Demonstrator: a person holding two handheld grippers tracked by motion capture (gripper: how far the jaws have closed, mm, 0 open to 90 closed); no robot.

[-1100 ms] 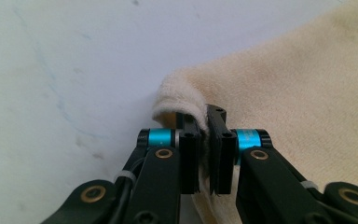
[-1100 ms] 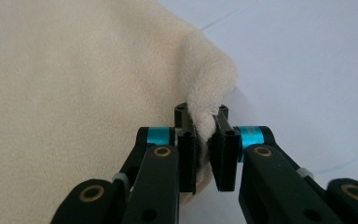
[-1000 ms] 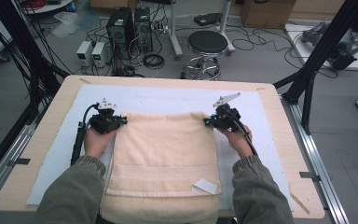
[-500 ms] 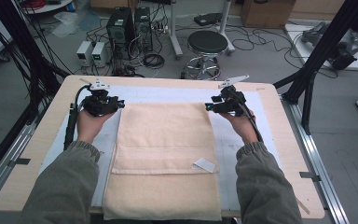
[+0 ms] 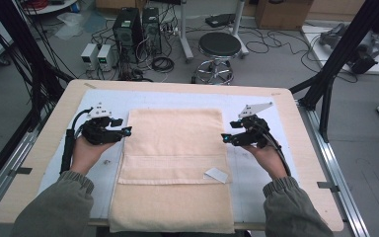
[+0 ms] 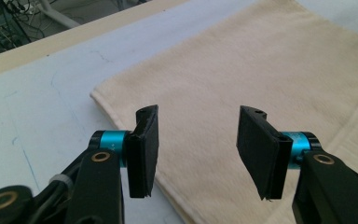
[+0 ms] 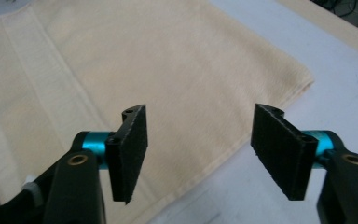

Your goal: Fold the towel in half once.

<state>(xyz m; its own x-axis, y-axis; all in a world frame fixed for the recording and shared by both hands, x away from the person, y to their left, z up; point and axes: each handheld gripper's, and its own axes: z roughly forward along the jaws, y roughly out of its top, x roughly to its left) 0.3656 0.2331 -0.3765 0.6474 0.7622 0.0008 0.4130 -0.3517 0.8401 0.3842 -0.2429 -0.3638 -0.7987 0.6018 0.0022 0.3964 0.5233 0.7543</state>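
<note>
Cables and a stool crowd the floor beyond your table, where the beige towel lies spread flat because your left gripper and right gripper, jaws just parted and empty, flank its edges.

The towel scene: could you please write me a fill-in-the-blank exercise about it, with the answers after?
1. The towel on the table has the colour ____.
2. The jaws of the left gripper are ____, with nothing between them.
3. The small white label lies near the towel's ____ edge in the high view.
4. The right gripper is beside the towel's ____ edge.

Answers: cream; open; right; right
</note>
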